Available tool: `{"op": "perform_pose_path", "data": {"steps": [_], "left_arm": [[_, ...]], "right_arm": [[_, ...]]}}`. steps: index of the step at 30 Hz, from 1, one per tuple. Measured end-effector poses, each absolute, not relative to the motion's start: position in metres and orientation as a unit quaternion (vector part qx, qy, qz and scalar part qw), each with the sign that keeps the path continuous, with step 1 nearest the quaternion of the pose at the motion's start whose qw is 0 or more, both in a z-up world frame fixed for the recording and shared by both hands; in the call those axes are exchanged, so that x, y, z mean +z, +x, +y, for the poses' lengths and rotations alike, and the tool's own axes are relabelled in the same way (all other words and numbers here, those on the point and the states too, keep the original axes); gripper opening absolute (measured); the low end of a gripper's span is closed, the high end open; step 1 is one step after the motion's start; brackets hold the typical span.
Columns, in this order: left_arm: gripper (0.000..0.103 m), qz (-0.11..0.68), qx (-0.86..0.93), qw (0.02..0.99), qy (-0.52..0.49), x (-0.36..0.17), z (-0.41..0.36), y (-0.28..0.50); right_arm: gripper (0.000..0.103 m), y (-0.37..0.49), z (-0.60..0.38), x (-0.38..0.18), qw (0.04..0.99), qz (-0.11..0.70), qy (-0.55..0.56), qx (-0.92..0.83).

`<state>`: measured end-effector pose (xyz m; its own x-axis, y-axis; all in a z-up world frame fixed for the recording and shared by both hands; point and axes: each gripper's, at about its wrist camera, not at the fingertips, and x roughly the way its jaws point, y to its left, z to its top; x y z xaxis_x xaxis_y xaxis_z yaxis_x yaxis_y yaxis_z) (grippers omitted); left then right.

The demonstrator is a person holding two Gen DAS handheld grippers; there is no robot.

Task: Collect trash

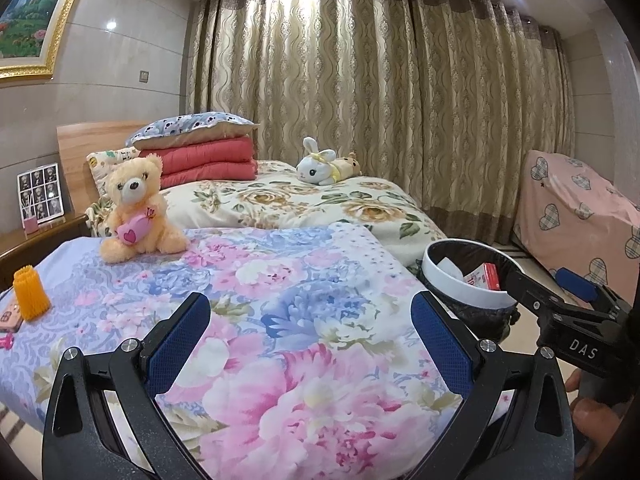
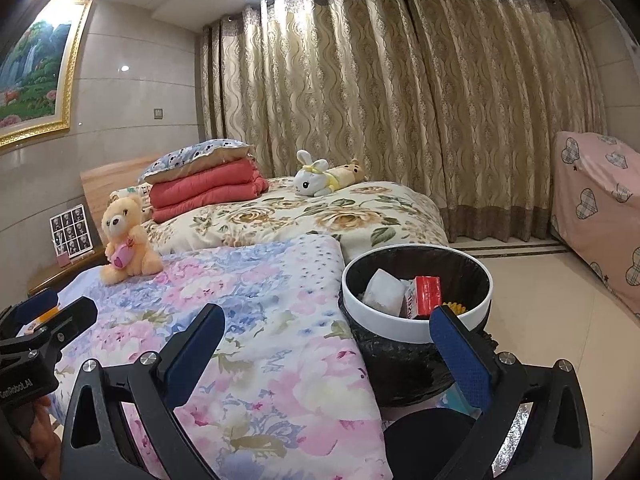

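A round bin (image 2: 400, 330) with a white rim and black liner stands on the floor against the bed's right side. In it lie a red box (image 2: 428, 294), crumpled white paper (image 2: 384, 292) and a small yellow item (image 2: 456, 307). My right gripper (image 2: 328, 354) is open and empty, its right finger just in front of the bin. My left gripper (image 1: 310, 340) is open over the floral quilt (image 1: 280, 280), holding nothing. In the left wrist view the bin (image 1: 452, 280) is at the right, with the right gripper (image 1: 536, 276) beside it. An orange ribbed object (image 1: 30, 298) stands on the quilt's left edge.
A teddy bear (image 1: 136, 208), a white bunny plush (image 1: 320, 164) and folded red bedding (image 1: 208, 158) lie on the bed. A phone (image 1: 10, 318) rests by the orange object. A nightstand (image 1: 24, 240) is at left, pink-covered furniture (image 2: 600, 208) at right, tiled floor (image 2: 540, 300) between.
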<state>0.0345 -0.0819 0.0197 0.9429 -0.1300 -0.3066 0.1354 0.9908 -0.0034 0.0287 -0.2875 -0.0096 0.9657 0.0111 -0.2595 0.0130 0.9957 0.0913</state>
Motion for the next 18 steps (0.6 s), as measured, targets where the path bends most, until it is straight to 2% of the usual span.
{"op": "perform_pose_path", "data": {"steps": [18], "left_arm": [[0.103, 0.161, -0.066, 0.985, 0.001, 0.0195, -0.0805, 0.0342]], "right_arm": [[0.103, 0.0273, -0.2855, -0.0115, 0.990, 0.136, 0.046, 0.004]]}}
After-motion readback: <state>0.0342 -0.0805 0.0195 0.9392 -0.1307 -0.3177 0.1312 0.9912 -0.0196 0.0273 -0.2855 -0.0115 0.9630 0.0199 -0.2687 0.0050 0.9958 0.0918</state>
